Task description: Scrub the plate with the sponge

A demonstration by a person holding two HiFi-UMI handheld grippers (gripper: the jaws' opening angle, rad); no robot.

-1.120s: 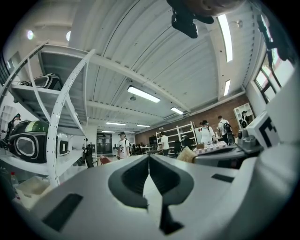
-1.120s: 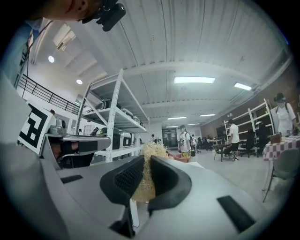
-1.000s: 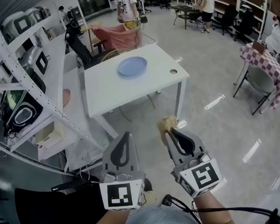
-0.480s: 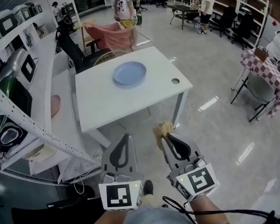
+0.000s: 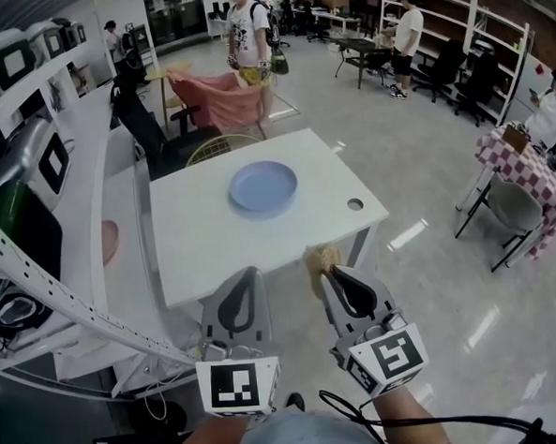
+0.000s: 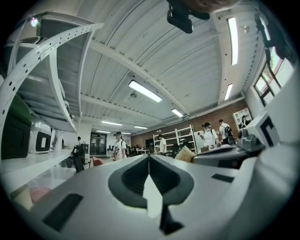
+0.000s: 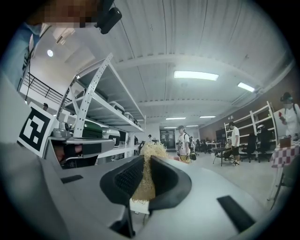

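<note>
White table (image 5: 213, 239), rectangular, on white legs, standing on a glossy grey floor (image 5: 432, 282). One blue plate (image 5: 263, 186) lies flat on the top, towards the far edge and roughly centred left to right. Small round hole (image 5: 355, 204) in the tabletop near the right-hand near corner, well apart from the plate. Rest of the top bare. A lower white bench (image 5: 126, 273) runs along the table's left side, just beside it; a pink dish (image 5: 108, 241) lies on it. Farther right on the floor, a table under a checked cloth (image 5: 524, 168).
</note>
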